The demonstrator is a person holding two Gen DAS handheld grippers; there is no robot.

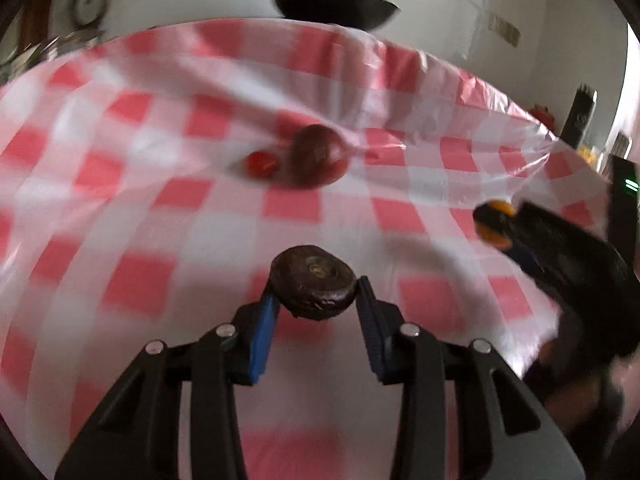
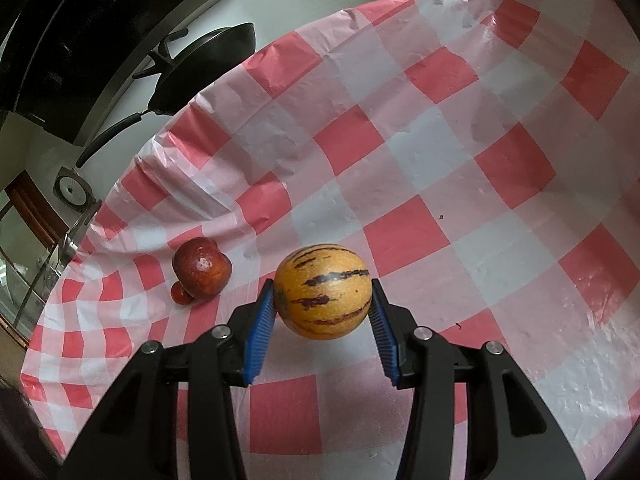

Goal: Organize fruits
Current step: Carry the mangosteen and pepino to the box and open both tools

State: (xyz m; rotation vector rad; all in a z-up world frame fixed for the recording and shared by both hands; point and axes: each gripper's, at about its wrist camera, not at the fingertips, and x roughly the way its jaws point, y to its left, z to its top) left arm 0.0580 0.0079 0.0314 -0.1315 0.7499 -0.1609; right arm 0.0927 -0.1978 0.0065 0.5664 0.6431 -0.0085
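Note:
My left gripper (image 1: 316, 300) is shut on a dark brown wrinkled fruit (image 1: 314, 286), held above the red-and-white checked tablecloth (image 1: 160, 208). My right gripper (image 2: 323, 300) is shut on a yellow-orange fruit with dark purple stripes (image 2: 324, 290), held over the cloth; it also shows at the right of the left wrist view (image 1: 494, 222). A dark red apple (image 2: 201, 267) lies on the cloth with a small red fruit (image 2: 181, 295) touching it, to the left of my right gripper. Both show blurred in the left wrist view, the apple (image 1: 318, 156) and the small red fruit (image 1: 260, 163).
A black pan (image 2: 208, 68) with a long handle sits beyond the table's far edge, also in the left wrist view (image 1: 336, 0). A round dial or scale (image 2: 72, 191) stands at the far left. The cloth is wrinkled near the apple.

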